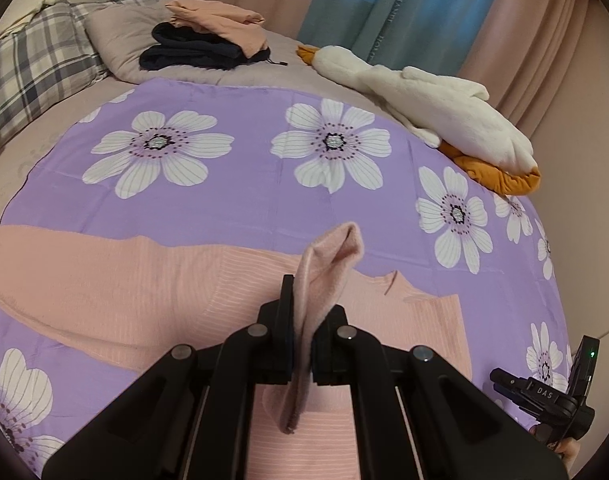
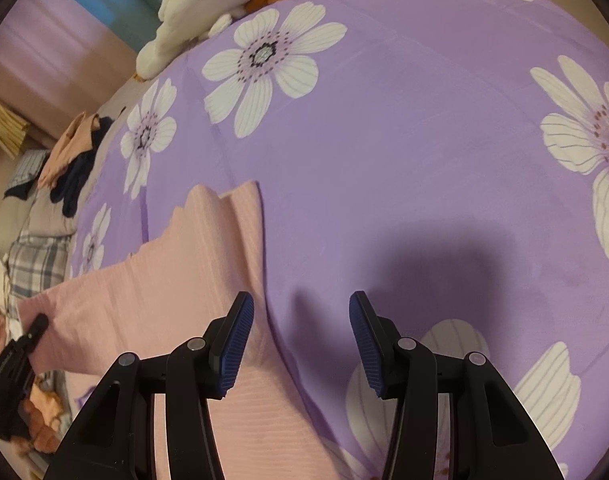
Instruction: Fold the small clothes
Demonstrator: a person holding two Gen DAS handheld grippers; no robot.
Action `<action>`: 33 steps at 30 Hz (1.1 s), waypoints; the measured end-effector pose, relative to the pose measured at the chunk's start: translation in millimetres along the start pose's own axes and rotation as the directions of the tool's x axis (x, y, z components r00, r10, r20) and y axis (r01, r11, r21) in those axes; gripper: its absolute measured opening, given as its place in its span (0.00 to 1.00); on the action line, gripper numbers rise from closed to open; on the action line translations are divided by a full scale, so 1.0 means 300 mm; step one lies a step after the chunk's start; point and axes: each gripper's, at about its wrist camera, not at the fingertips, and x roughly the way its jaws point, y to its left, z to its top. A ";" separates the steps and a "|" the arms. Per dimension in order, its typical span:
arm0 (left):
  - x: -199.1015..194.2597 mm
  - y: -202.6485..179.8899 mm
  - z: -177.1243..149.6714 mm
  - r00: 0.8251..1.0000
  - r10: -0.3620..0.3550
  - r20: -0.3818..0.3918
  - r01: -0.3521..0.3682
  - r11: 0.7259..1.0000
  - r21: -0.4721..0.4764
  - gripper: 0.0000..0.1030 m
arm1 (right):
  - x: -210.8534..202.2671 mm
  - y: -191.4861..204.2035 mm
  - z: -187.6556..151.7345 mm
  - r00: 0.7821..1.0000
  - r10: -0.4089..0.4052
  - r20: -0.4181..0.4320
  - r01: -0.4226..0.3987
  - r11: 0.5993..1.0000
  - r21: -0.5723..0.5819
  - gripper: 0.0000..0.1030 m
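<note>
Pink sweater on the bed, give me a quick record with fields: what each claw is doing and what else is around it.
garment: pink sweater, spread on purple floral sheet
left claw: shut on a pinched-up fold of the sweater
right claw: open, empty, above the sweater's edge
nearby: white plush goose; folded clothes pile

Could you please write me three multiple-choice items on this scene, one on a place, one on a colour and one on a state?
1. Where does the white plush goose lie?
A. on the floor
B. on the purple flowered bedspread's far right edge
C. under the ribbed pink knit top

2. What colour is the folded garment beneath the peach one?
A. navy
B. red
C. green

3. The right gripper is:
A. open
B. shut on cloth
C. holding the goose

Key: 1 B, it rests there; 2 A, dark blue shows; 3 A, fingers apart, while the left gripper pinches the top.
</note>
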 end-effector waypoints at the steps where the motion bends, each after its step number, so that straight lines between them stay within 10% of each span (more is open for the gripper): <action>1: -0.002 0.007 0.003 1.000 0.002 0.001 -0.002 1.000 -0.002 0.05 | 0.006 0.004 -0.002 1.000 0.001 -0.002 -0.001 1.000 -0.003 0.48; 33: 0.069 0.225 -0.039 0.992 0.097 -0.082 -0.105 0.990 -0.090 0.05 | 0.150 0.150 -0.051 0.997 -0.028 -0.074 0.015 0.985 -0.173 0.28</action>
